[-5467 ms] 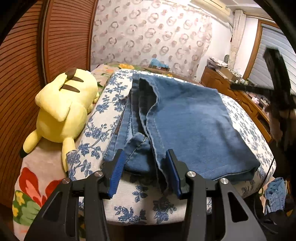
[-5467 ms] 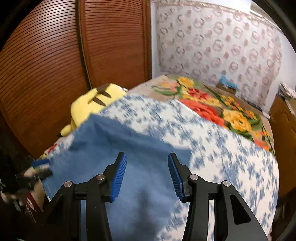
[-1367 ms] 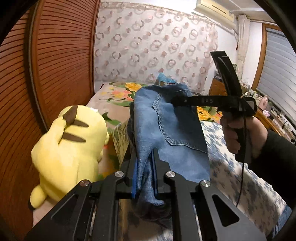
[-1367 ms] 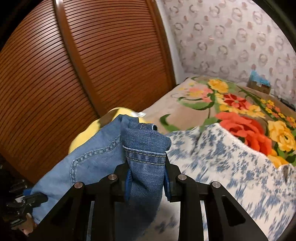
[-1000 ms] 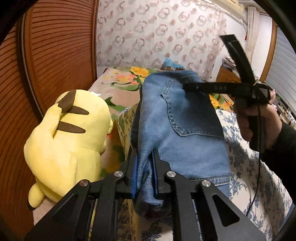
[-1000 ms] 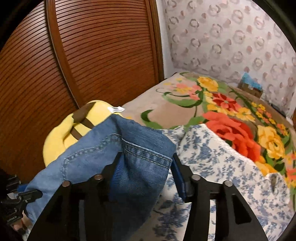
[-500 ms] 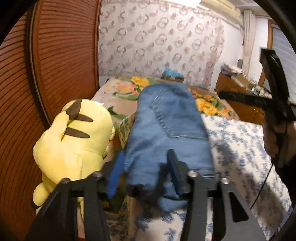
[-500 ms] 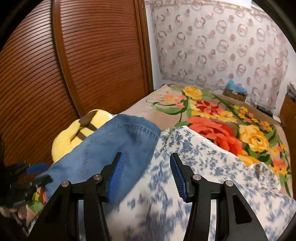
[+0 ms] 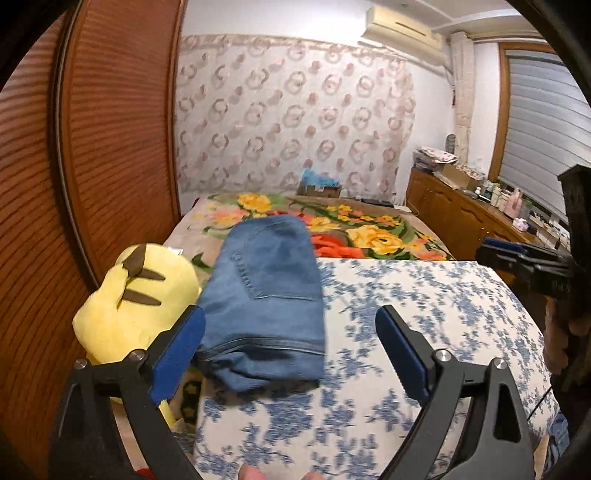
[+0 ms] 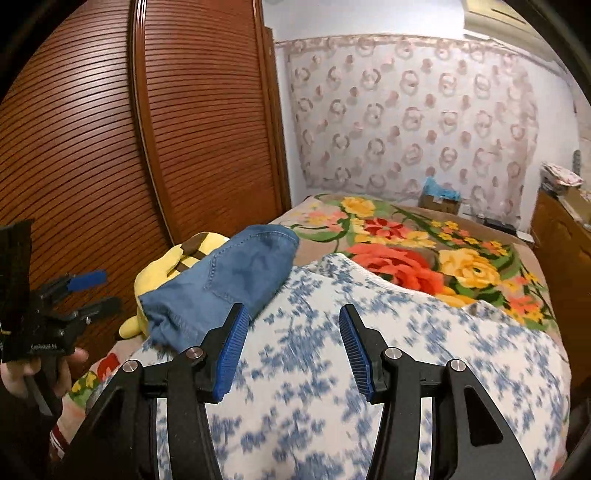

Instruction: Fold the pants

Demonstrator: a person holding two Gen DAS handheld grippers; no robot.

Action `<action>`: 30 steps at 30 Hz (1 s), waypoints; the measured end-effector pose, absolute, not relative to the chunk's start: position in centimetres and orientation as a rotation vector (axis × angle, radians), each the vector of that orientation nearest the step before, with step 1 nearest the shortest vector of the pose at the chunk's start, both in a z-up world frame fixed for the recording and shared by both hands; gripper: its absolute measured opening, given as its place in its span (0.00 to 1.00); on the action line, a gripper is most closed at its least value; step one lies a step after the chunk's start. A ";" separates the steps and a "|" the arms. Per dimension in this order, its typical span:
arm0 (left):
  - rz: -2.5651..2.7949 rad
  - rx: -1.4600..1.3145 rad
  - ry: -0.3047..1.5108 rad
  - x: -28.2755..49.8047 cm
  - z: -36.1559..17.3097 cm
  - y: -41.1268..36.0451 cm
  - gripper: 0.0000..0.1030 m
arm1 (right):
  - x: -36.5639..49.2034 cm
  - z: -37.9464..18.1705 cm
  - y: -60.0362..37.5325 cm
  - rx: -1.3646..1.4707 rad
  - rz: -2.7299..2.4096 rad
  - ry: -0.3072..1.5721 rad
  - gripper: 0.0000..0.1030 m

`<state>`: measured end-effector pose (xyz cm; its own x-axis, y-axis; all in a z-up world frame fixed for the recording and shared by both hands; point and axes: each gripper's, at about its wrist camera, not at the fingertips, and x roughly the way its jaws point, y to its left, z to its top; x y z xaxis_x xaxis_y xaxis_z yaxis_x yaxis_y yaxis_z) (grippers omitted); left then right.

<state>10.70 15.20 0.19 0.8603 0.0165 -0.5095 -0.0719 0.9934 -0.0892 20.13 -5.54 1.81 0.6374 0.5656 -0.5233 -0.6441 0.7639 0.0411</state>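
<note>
Nearest in the left wrist view, the left gripper (image 9: pixel 290 347) stands with its jaws spread wide; they have just been opening, and nothing is pinched between the blue pads (image 9: pixel 177 356), which sit clear of the cloth. Just ahead of it, toward its left finger, the folded jeans (image 9: pixel 264 299) lie as a thick bundle with a back pocket facing up, at the left edge of the blue-flowered white cover (image 9: pixel 406 332). Only this view shows the fingertips (image 9: pixel 251 472) of the hand holding the tool, at the bottom edge, and the right gripper (image 9: pixel 517 254) off to its right, held in a hand (image 9: pixel 565 343) and well apart from the jeans. The right wrist view shows that gripper from behind: its jaws are parted around nothing, hanging over the flowered cover, with the jeans ahead and to the left of its left finger. It alone shows the other tool from the side, far to the left and gripped by a hand (image 10: pixel 33 369). A yellow plush toy (image 9: pixel 136 299) lies beside the jeans on their left, touching or nearly so; I cannot tell which. Beyond the white cover spreads a blanket (image 10: pixel 424 251) with red and yellow flowers. Slatted wooden doors (image 10: pixel 184 122) close the left side, a ring-patterned curtain (image 9: pixel 288 122) covers the far wall under an air conditioner (image 9: pixel 402 27), and a wooden cabinet (image 9: pixel 454 218) crowded with small things runs along the right under a blind (image 9: pixel 546 118).
</note>
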 end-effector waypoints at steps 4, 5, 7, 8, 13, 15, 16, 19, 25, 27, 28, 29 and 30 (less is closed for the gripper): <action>0.016 -0.084 0.502 9.6 1.4 12.6 0.91 | 16.7 2.7 -9.2 -0.133 0.639 0.499 0.65; 0.011 -0.080 0.494 9.3 1.7 12.0 0.91 | 15.6 2.8 -9.9 -0.127 0.630 0.492 0.68; 0.002 -0.070 0.478 8.8 2.2 10.7 0.91 | 13.6 3.2 -11.7 -0.118 0.603 0.480 0.72; 0.004 -0.066 0.470 8.5 2.5 10.0 0.91 | 12.9 3.4 -12.3 -0.115 0.590 0.471 0.74; 0.008 -0.051 0.456 7.4 3.4 7.2 0.91 | 8.6 4.4 -15.4 -0.086 0.520 0.429 0.76; 0.007 -0.044 0.451 7.0 3.7 6.1 0.91 | 7.3 5.0 -16.4 -0.081 0.501 0.410 0.76; 0.008 -0.038 0.449 6.8 3.8 5.7 0.91 | 6.7 5.2 -16.7 -0.080 0.487 0.399 0.76; 0.020 -0.012 0.447 6.4 4.1 4.0 0.91 | 4.8 5.7 -18.3 -0.061 0.445 0.374 0.76; -0.010 -0.032 0.437 5.7 4.4 2.2 0.91 | 2.5 6.3 -19.7 -0.055 0.383 0.353 0.76; -0.007 -0.023 0.437 5.7 4.5 1.8 0.91 | 2.2 6.4 -19.6 -0.056 0.377 0.351 0.76; -0.006 -0.023 0.436 5.6 4.5 1.7 0.91 | 2.7 6.3 -18.8 -0.057 0.377 0.353 0.76; -0.006 -0.022 0.436 5.6 4.5 1.6 0.91 | 2.9 6.3 -18.7 -0.058 0.375 0.352 0.76; -0.008 -0.023 0.437 5.6 4.5 1.5 0.91 | 2.9 6.2 -18.5 -0.060 0.372 0.354 0.76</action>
<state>5.56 1.49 4.49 0.9060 -0.0125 -0.4231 0.0028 0.9997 -0.0235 2.95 -18.54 6.21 0.8712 0.3452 -0.3490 -0.3660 0.9306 0.0068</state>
